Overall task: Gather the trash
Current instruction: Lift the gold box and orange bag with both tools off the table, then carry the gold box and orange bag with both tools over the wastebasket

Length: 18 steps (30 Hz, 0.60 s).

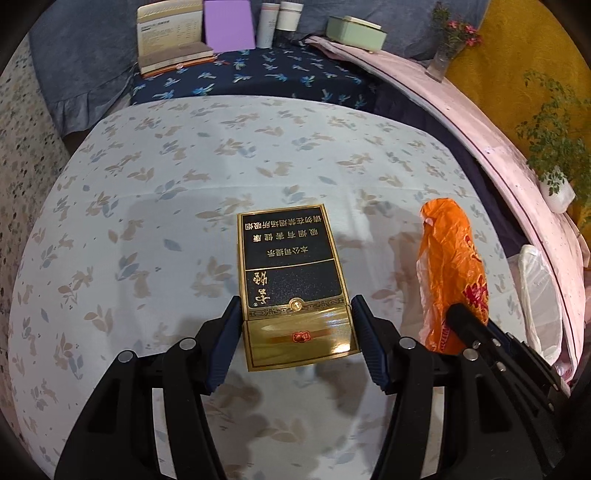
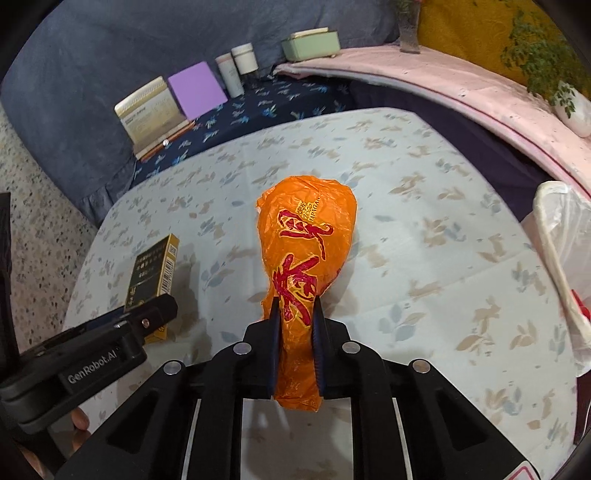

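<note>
The left gripper point(image 1: 295, 321) has its fingers point(image 1: 227, 332) spread wide on either side of a black-and-gold cigarette pack point(image 1: 293, 280), the pads flanking the pack's gold lid end; the left pad sits right at its edge, the right one just beside it, and a firm clamp cannot be confirmed. The pack lies flat on the bench point(image 1: 147, 206), which is draped in a pale cloth printed with leaves and rabbits, toward the near edge.

The right gripper point(image 2: 295, 317) has its fingers point(image 2: 274, 332) drawn narrow, pinching the lower end of a crumpled orange plastic bag point(image 2: 306, 240) with red characters. The bag stretches away from the fingers over the middle of the bench, to the right of the pack.

At the bench's right edge sits a white plastic bag point(image 2: 565, 258). Beyond the far edge, a dark floral surface carries an open book point(image 1: 170, 40), a purple card point(image 1: 229, 24), two white jars point(image 1: 280, 20) and a pale green box point(image 1: 354, 31).
</note>
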Tool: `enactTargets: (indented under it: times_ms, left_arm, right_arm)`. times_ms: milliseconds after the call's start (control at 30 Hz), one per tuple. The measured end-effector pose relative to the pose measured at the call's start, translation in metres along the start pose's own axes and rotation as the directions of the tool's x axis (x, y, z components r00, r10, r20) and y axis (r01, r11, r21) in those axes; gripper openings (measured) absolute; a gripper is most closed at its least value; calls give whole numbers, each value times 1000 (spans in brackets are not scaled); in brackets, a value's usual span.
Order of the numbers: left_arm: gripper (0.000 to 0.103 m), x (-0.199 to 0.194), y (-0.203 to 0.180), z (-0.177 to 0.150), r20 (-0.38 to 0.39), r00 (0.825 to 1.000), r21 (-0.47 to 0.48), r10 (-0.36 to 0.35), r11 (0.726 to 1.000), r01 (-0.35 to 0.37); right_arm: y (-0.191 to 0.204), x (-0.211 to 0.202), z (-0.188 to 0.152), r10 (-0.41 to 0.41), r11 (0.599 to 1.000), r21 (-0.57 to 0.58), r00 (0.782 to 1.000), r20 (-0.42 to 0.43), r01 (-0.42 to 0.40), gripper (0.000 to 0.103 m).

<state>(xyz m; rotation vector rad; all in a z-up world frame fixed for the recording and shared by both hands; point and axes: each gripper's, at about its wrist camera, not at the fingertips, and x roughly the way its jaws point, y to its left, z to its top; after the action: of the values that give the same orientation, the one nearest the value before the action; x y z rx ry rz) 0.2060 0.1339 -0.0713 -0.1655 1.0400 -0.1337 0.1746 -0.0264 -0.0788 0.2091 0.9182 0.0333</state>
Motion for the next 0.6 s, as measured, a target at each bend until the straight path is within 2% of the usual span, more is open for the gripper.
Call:
enactTargets:
  times_ms: [333, 600]
  left_arm:
    - [56, -16, -75, -1, 30, 998, 115, -59, 992, 55]
    - [56, -25, -134, -9, 35, 994, 197, -100, 976, 91]
  right_arm:
    - [-54, -56, 17, -45, 997, 72, 992, 116, 37, 14]
    - [-102, -94, 17, -88, 988, 137, 980, 176, 64, 14]
